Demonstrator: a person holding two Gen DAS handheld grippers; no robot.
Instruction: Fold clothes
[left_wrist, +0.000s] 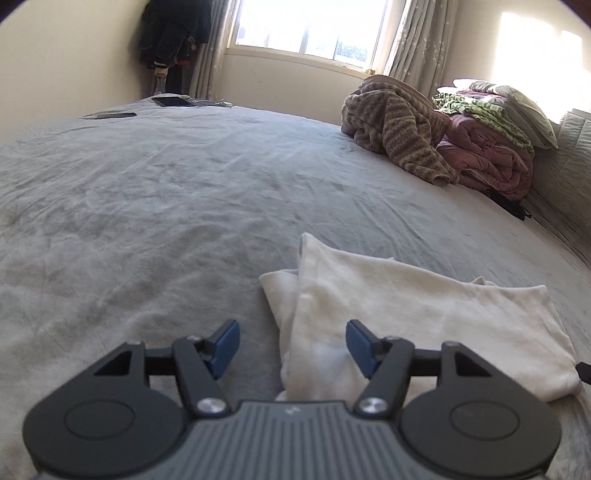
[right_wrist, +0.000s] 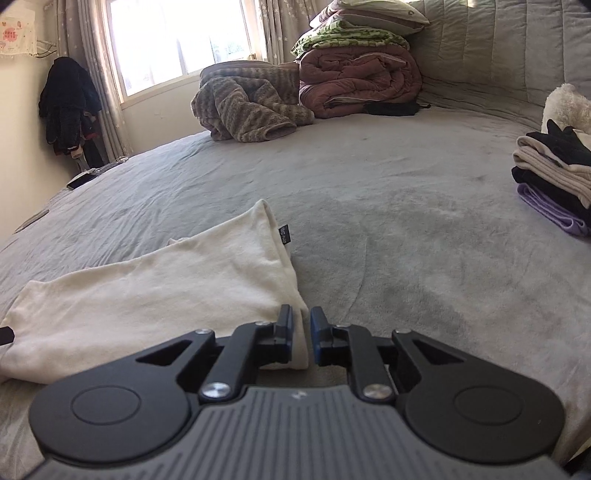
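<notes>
A folded cream-white garment (left_wrist: 424, 314) lies flat on the grey bedspread (left_wrist: 147, 203). My left gripper (left_wrist: 293, 343) stands wide open just above the garment's near left end. Its blue pads (left_wrist: 226, 341) straddle the folded edge without touching it. In the right wrist view the same garment (right_wrist: 147, 295) lies to the left, with a small dark label at its far corner. My right gripper (right_wrist: 301, 332) is at its near right corner. Its jaws stand a narrow gap apart, the cloth corner between them with a sliver of space beside the right pad (right_wrist: 317, 338).
A brown striped blanket (right_wrist: 243, 107) and a pile of pink and green quilts (right_wrist: 358, 81) sit by the window. A stack of folded clothes (right_wrist: 554, 177) lies at the bed's right. A dark tablet (left_wrist: 173, 101) and a phone (left_wrist: 110, 115) rest on the far edge.
</notes>
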